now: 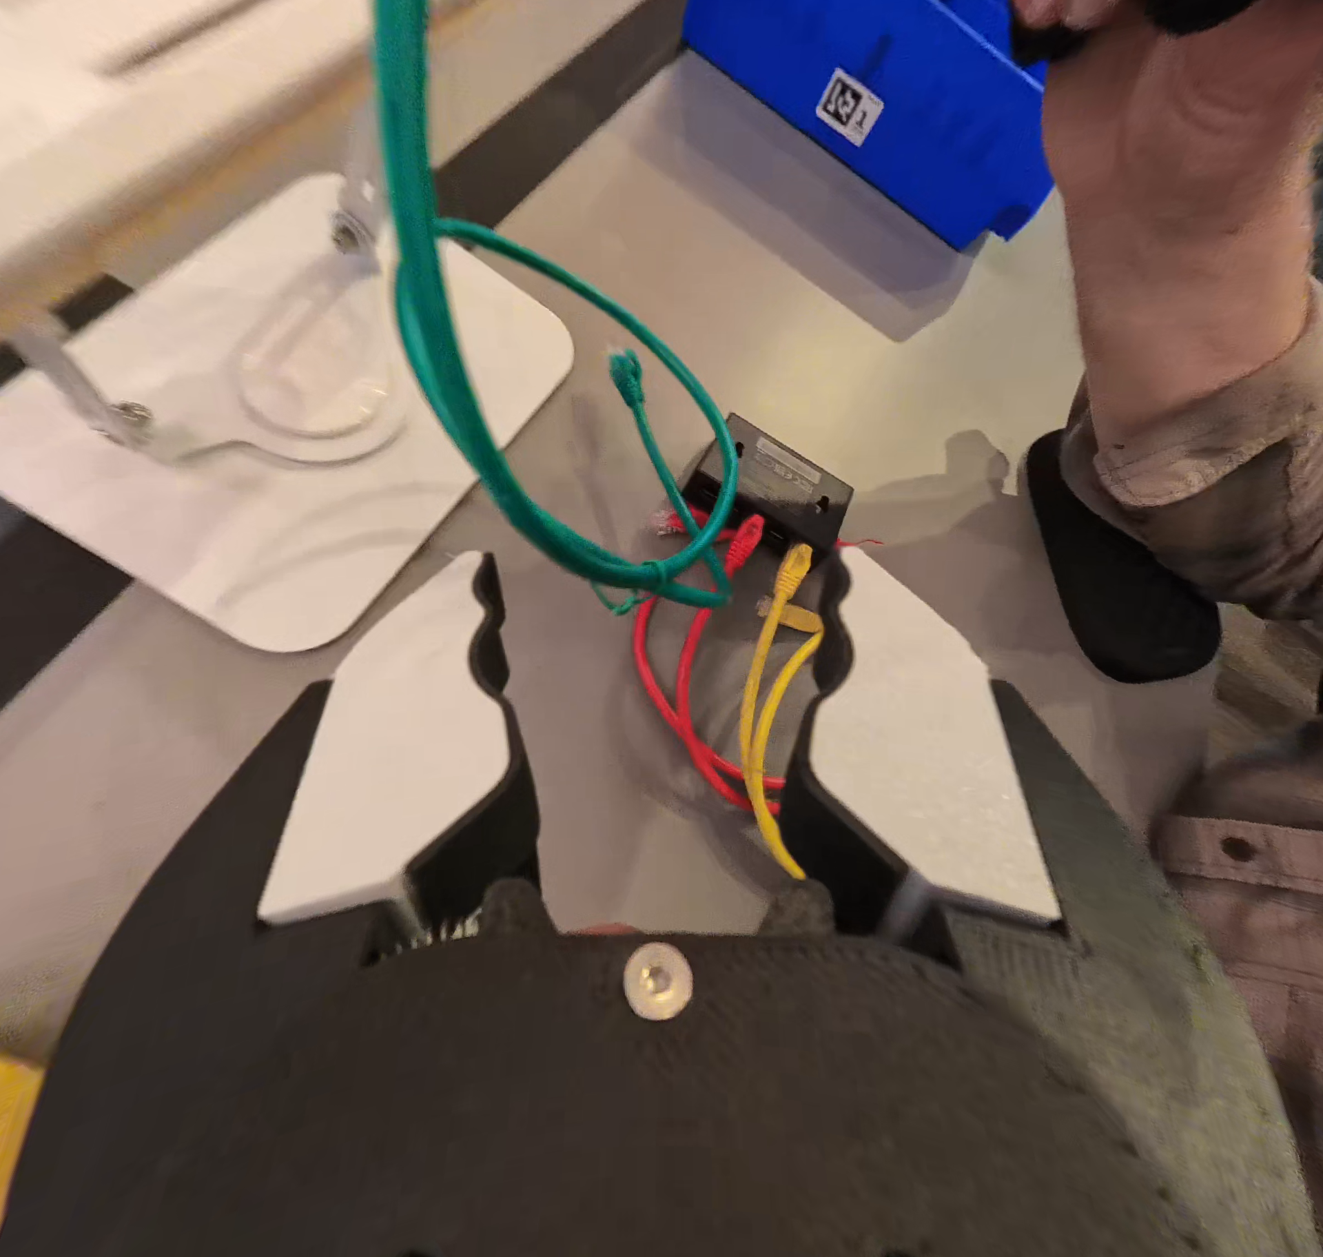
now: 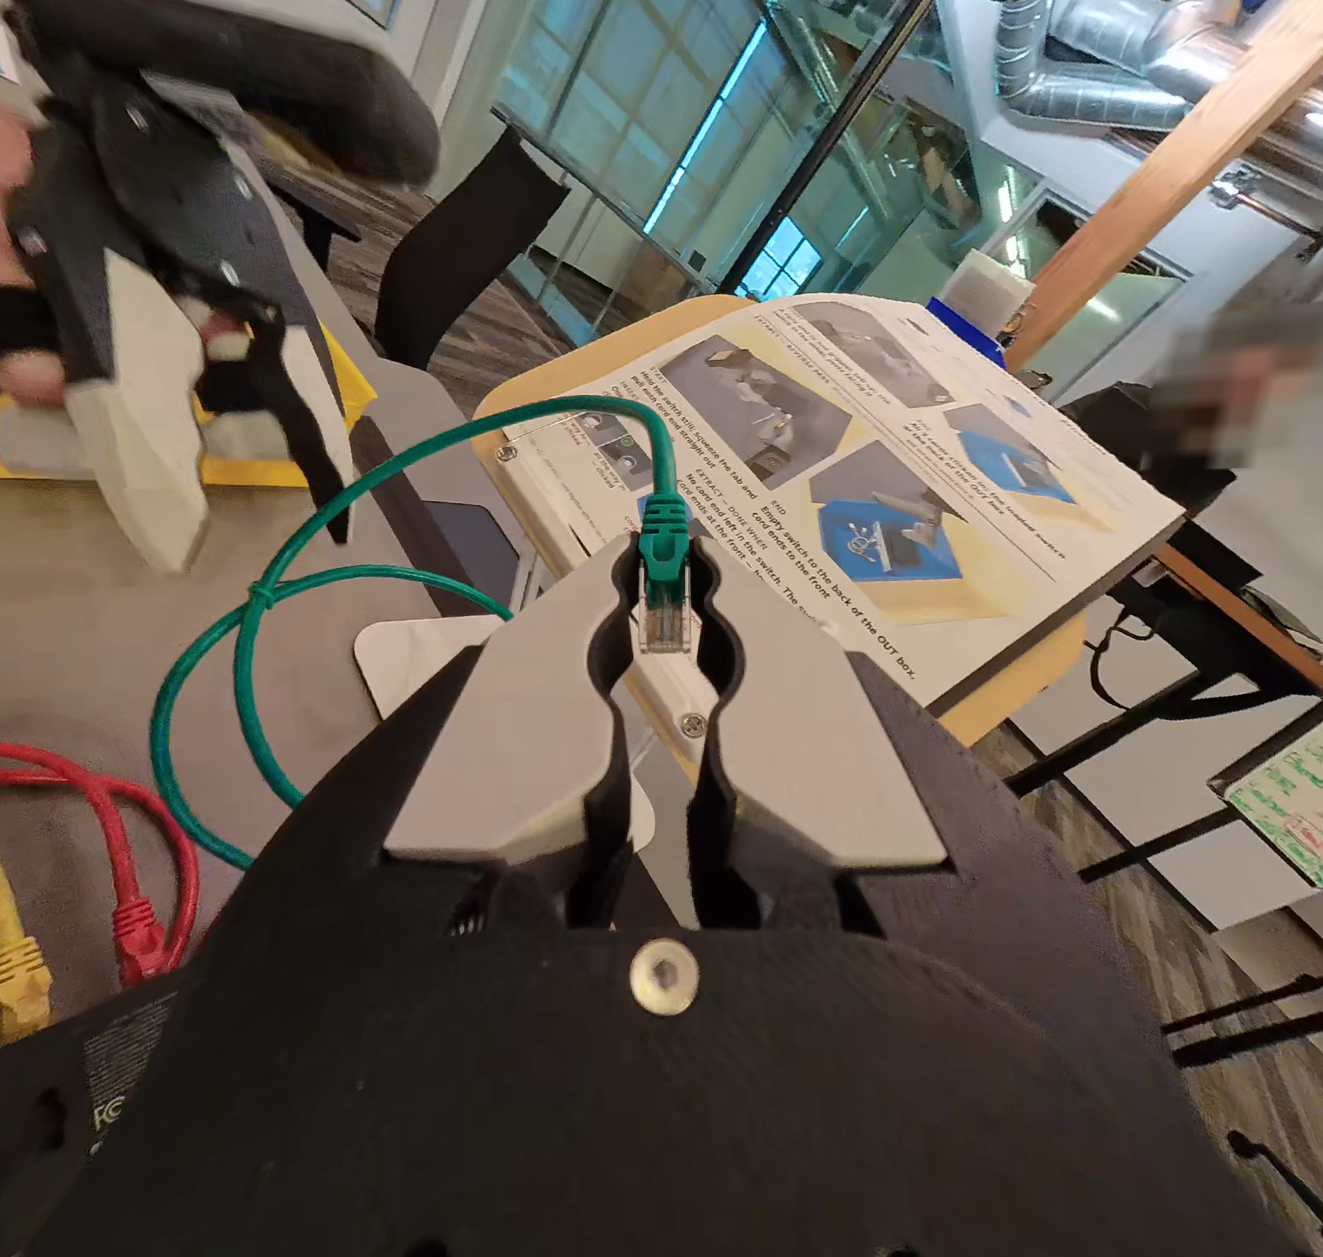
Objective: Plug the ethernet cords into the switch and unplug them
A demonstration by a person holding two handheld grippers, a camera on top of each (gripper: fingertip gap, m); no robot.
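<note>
in the left wrist view, the left gripper (image 1: 662, 621), with matte black printed arms and smooth white wavy-edged pads, stood wide open and held nothing. between and just past its tips the small black boxy plastic switch (image 1: 769, 489) sat on the smooth grey worktop (image 1: 752, 292), well in from its edges. a yellow ethernet cord (image 1: 760, 707) with a ribbed boot met the near face of the switch, seemingly plugged in, and a glossy red ethernet cord (image 1: 684, 693) beside it reached the same face; blur hid whether the red one was seated. a thin green ethernet cord (image 1: 429, 335), bound with a twist tie, hung from above in a loop in front of the switch, its free plug (image 1: 627, 376) dangling clear of the ports. a glossy blue plastic bin (image 1: 880, 70) stood toward the far side of the worktop, and a flat white rounded-corner base with a clear stand (image 1: 286, 428) lay toward the left edge. a person's hand (image 1: 1181, 206) came in at the right.

in the right wrist view, the right gripper (image 2: 664, 578) was closed on the green cord's ribbed boot, the clear plastic plug (image 2: 666, 625) pointing back between the wavy pads. the cord looped down to the left. red and yellow plugs lay at the lower left on the grey worktop (image 2: 86, 635). a printed instruction sheet on a tan board (image 2: 895, 506) stood beyond, tilted.
</note>
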